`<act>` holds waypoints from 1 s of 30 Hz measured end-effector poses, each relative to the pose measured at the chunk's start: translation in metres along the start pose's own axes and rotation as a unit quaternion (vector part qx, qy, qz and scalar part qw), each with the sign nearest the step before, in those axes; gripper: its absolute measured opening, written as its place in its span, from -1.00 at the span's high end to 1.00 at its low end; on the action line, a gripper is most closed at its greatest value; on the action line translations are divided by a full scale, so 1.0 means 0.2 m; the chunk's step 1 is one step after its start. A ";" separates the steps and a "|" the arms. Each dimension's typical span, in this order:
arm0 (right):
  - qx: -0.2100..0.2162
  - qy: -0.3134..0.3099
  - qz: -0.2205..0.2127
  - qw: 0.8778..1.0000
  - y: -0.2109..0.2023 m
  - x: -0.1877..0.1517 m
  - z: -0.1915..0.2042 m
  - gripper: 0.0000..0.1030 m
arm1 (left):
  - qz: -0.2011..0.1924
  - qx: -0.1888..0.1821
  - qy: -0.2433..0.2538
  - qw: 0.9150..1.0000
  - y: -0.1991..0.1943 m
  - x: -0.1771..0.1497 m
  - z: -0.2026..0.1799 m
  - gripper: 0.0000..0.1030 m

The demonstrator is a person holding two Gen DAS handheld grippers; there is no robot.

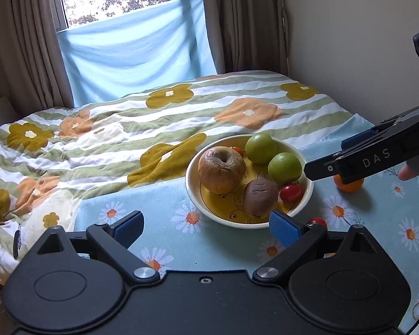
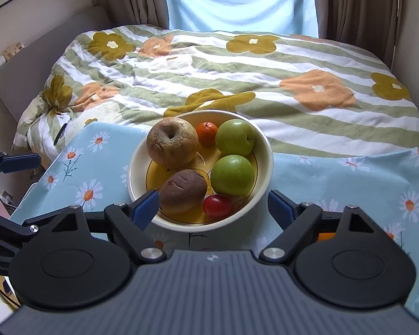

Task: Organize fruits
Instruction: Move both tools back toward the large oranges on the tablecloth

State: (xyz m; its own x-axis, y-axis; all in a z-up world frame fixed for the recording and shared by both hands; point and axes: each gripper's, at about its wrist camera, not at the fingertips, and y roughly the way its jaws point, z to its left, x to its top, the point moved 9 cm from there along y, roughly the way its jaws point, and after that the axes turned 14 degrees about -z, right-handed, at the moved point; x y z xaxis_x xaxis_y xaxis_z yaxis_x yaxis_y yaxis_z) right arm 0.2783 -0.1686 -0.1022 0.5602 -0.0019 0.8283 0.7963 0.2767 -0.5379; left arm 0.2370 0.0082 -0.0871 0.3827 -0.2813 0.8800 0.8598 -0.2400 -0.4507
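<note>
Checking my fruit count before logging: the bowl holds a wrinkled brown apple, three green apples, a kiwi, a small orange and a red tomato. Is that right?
Not quite: the bowl holds two green apples, not three, as the right wrist view shows. The wrinkled brown apple, kiwi, small orange and red tomato are there.

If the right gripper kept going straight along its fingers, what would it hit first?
Most likely the bowl: its near rim sits between the open fingers of the right gripper. Just past the rim lie the kiwi and a red tomato. Height above the rim is unclear, so it might meet the fruit first.
</note>
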 end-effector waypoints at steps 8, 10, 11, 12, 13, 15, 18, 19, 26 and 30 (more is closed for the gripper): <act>-0.020 0.001 -0.024 0.999 -0.24 0.05 -0.04 -0.98 | -0.013 0.002 -0.011 1.000 -0.14 0.11 -0.04 -0.91; -0.032 -0.002 -0.031 0.999 -0.30 0.05 -0.07 -1.00 | -0.017 -0.001 -0.018 1.000 -0.16 0.13 -0.06 -0.91; -0.038 -0.006 -0.035 0.999 -0.33 0.05 -0.09 -1.00 | -0.020 -0.001 -0.020 1.000 -0.18 0.14 -0.07 -0.91; -0.045 -0.009 -0.040 0.998 -0.35 0.06 -0.11 -1.00 | -0.022 0.002 -0.022 1.000 -0.19 0.15 -0.08 -0.91; -0.050 -0.013 -0.045 0.998 -0.38 0.06 -0.13 -1.00 | -0.024 0.006 -0.022 0.999 -0.20 0.17 -0.09 -0.91; -0.052 -0.019 -0.052 0.997 -0.42 0.07 -0.17 -1.00 | -0.028 0.016 -0.022 0.999 -0.23 0.19 -0.12 -0.91; -0.044 -0.022 -0.060 0.997 -0.50 0.09 -0.23 -1.00 | -0.034 0.032 -0.026 0.999 -0.29 0.20 -0.16 -0.91; -0.040 -0.022 -0.061 0.997 -0.52 0.10 -0.24 -1.00 | -0.035 0.040 -0.027 0.998 -0.31 0.21 -0.18 -0.91; -0.001 -0.028 -0.067 0.997 -0.69 0.12 -0.30 -1.00 | -0.039 0.086 -0.037 0.995 -0.43 0.21 -0.31 -0.92; 0.019 -0.038 -0.075 0.996 -0.74 0.10 -0.31 -1.00 | -0.038 0.100 -0.042 0.993 -0.47 0.19 -0.38 -0.95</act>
State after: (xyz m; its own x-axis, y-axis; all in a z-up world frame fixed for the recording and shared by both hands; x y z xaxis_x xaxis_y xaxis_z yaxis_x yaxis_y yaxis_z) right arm 0.1862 -0.2698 -0.0159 0.4162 0.0275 0.9089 0.8595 0.3144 -0.4031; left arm 0.1451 -0.0514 -0.0221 0.3345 -0.1894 0.9232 0.9339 -0.0651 -0.3517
